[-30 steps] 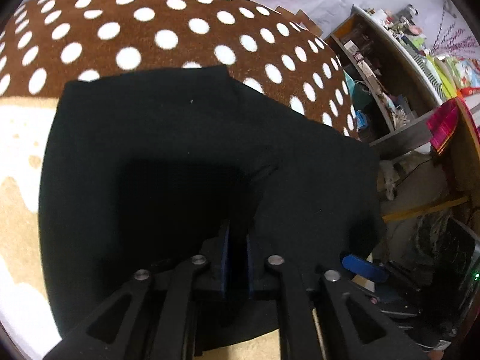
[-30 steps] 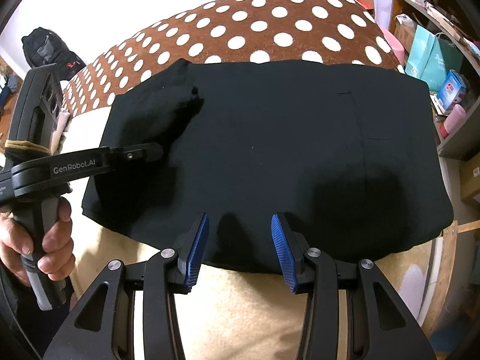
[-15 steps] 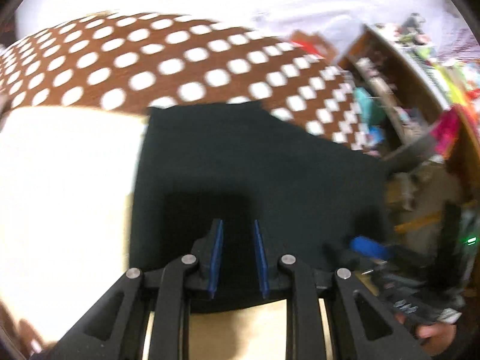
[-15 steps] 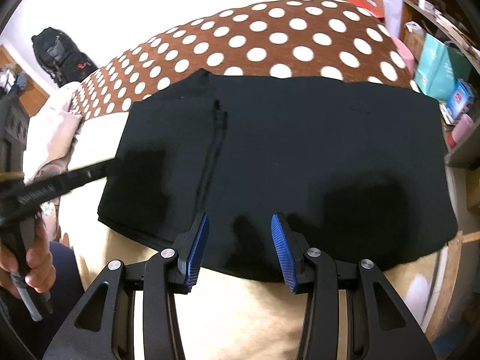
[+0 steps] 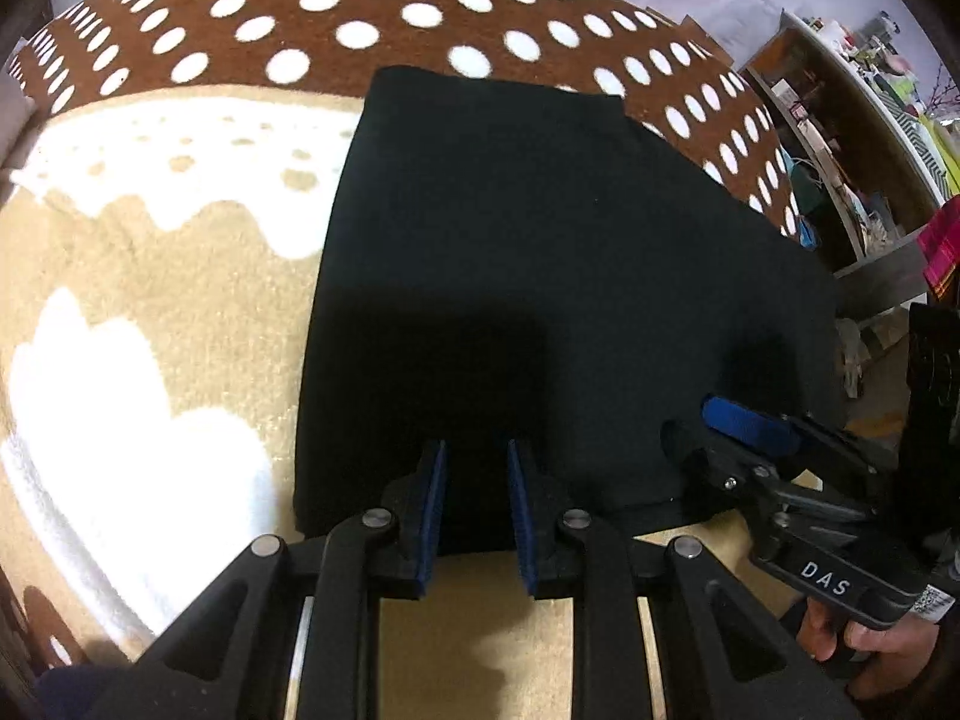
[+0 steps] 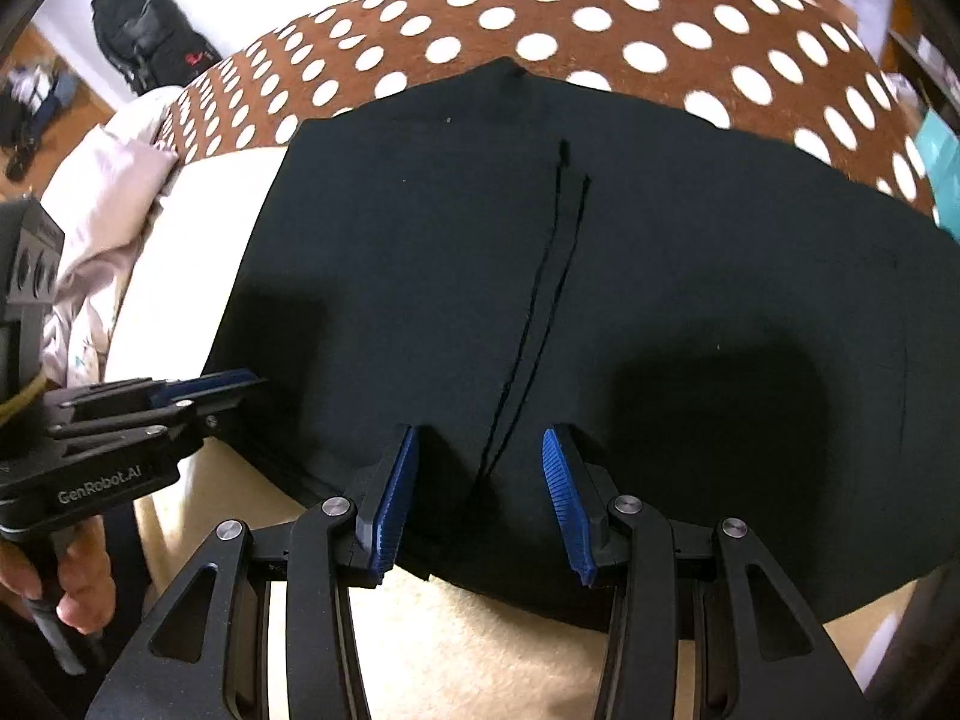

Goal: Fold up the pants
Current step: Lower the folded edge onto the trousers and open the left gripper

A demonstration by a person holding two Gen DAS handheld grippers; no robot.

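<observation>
The black pants (image 6: pixel 630 276) lie folded flat on the blanket (image 5: pixel 180 312), a soft cover with a brown band of white dots at the far side and a beige and white part at the near side. The pants reach from the dotted band to near the front edge of the blanket, and a double seam line runs down the cloth in the right wrist view. The left gripper (image 5: pixel 474 507) has its jaws parted a little, with nothing between them, over the near edge of the pants. The right gripper (image 6: pixel 477 495) stands wide open over the same near edge, astride the seam. A black backpack (image 6: pixel 150 30) sits on the floor beyond the far left corner of the blanket.
</observation>
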